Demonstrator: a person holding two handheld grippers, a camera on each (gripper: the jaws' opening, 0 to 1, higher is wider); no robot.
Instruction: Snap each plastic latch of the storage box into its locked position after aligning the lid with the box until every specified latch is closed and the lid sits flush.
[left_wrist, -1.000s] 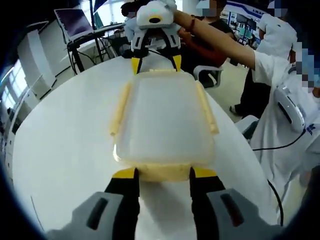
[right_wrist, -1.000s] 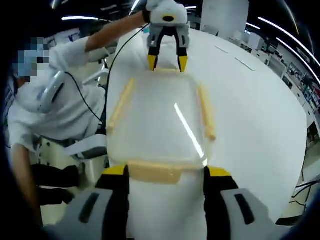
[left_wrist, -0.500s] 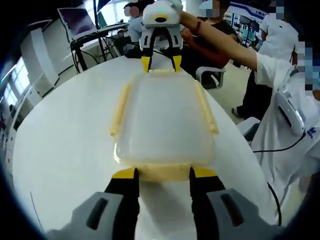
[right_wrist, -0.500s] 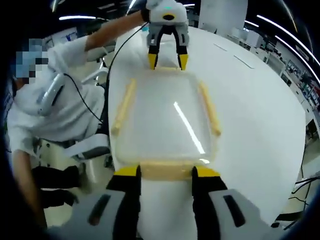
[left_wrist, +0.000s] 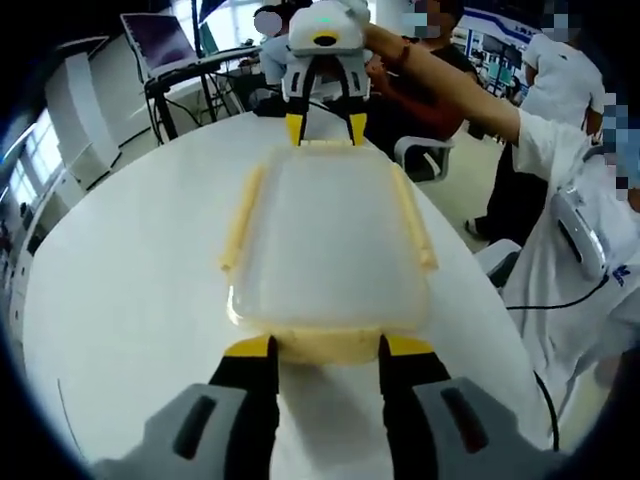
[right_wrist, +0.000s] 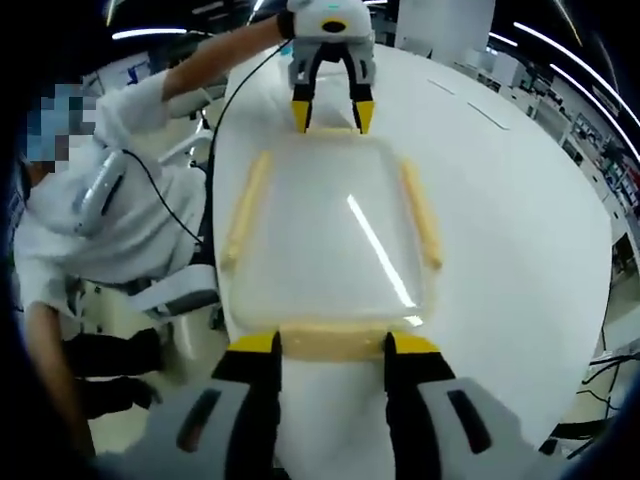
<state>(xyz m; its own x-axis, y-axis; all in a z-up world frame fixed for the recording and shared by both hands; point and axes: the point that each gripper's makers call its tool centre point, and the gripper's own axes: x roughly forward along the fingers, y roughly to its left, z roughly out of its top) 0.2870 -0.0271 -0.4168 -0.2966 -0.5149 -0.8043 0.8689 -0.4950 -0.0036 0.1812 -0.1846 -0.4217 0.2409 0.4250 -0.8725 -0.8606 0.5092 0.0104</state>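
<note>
Both grippers squared up on the end latches, nothing snapped yet.
Your left gripper (left_wrist: 325, 346) stayed put, jaws apart astride the near end latch (left_wrist: 328, 345) of the storage box (left_wrist: 325, 240) on the white table (left_wrist: 130, 280); your right gripper (right_wrist: 332, 343) had narrowed its jaws since a second ago, straddling its own end latch (right_wrist: 332, 342), still not clamped. Long side latches (right_wrist: 245, 205) flared out, lid (right_wrist: 330, 230) looked seated.
</note>
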